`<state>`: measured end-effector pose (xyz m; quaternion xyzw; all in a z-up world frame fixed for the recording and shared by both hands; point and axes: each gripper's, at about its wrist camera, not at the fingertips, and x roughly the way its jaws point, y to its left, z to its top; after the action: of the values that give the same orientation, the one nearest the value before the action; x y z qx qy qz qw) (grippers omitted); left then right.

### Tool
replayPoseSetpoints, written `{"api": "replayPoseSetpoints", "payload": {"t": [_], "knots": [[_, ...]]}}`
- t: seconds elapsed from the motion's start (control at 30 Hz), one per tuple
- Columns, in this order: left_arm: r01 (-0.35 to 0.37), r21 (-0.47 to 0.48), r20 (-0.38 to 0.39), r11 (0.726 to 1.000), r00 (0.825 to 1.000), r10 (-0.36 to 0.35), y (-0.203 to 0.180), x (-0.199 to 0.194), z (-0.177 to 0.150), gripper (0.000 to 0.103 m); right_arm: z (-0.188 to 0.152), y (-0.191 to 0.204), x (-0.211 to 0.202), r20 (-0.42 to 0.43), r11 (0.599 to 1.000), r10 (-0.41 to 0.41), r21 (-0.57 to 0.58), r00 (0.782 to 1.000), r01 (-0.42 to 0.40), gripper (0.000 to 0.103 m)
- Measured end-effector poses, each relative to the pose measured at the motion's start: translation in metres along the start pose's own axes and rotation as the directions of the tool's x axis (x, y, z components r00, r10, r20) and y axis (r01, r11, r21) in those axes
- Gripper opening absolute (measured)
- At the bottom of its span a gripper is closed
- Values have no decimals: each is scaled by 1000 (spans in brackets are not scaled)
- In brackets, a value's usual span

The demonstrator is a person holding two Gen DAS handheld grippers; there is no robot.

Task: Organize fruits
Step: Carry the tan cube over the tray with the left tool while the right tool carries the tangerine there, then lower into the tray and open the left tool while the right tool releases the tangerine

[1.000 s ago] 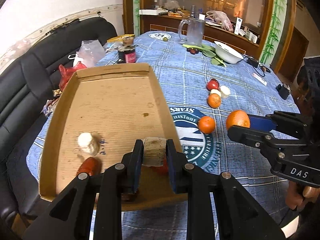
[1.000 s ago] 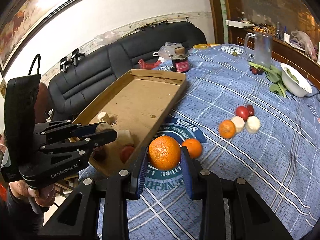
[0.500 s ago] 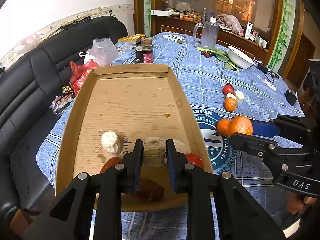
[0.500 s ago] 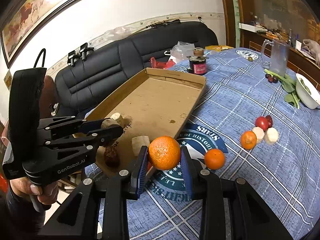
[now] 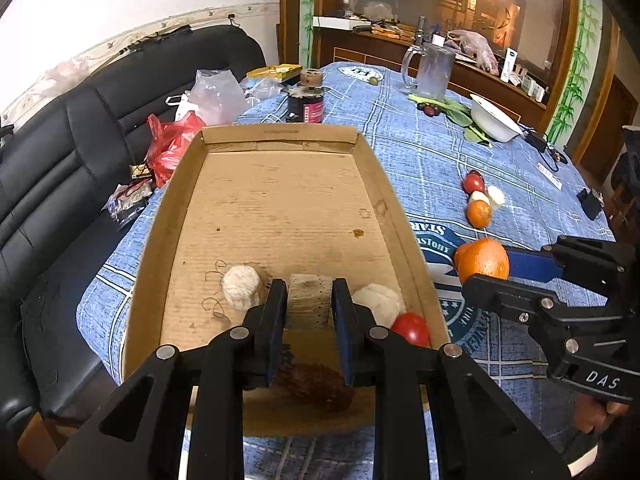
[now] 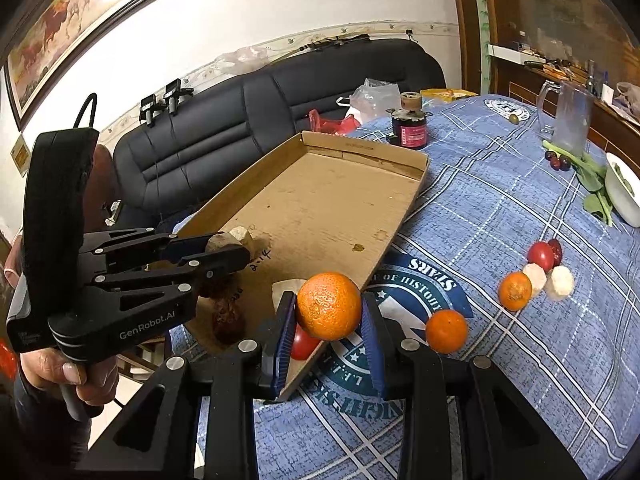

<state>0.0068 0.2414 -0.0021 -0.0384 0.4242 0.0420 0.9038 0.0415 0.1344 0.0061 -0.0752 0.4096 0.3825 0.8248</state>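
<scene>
My left gripper is shut on a pale beige chunk and holds it above the near end of a shallow cardboard tray. In the tray lie two whitish lumps, a red tomato and a dark brown fruit. My right gripper is shut on a large orange above the tray's near right corner. On the blue cloth lie a small orange and a cluster of orange, white lumps and red fruit.
A black sofa runs along the table's left side. At the far end stand a dark jar, plastic bags, a glass mug, greens and a white bowl. A phone lies far right.
Both grippers have pulled back and risen, each keeping its load. The orange now hangs over the tray's near corner; more of the tray shows.
</scene>
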Motion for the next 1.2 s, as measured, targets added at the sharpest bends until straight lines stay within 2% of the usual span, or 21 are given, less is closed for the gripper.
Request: {"api": "replayPoseSetpoints", "payload": {"t": [0.43,0.7,1.0,1.2], "knots": [[-25,-64,-33,998,999,23,33,20,21,21,25,3,36,-24,999,39,-17,999,-39,32],[-56,-78,-82,995,995,49,44,41,28,21,40,7,71,-69,997,56,-43,996,-59,32],[-65,-54,-122,996,991,58,39,57,23,21,34,8,105,-146,995,37,-84,989,-49,32],[-73,-46,-120,996,990,67,38,59,24,21,32,10,110,-152,993,17,-110,988,-34,32]]}}
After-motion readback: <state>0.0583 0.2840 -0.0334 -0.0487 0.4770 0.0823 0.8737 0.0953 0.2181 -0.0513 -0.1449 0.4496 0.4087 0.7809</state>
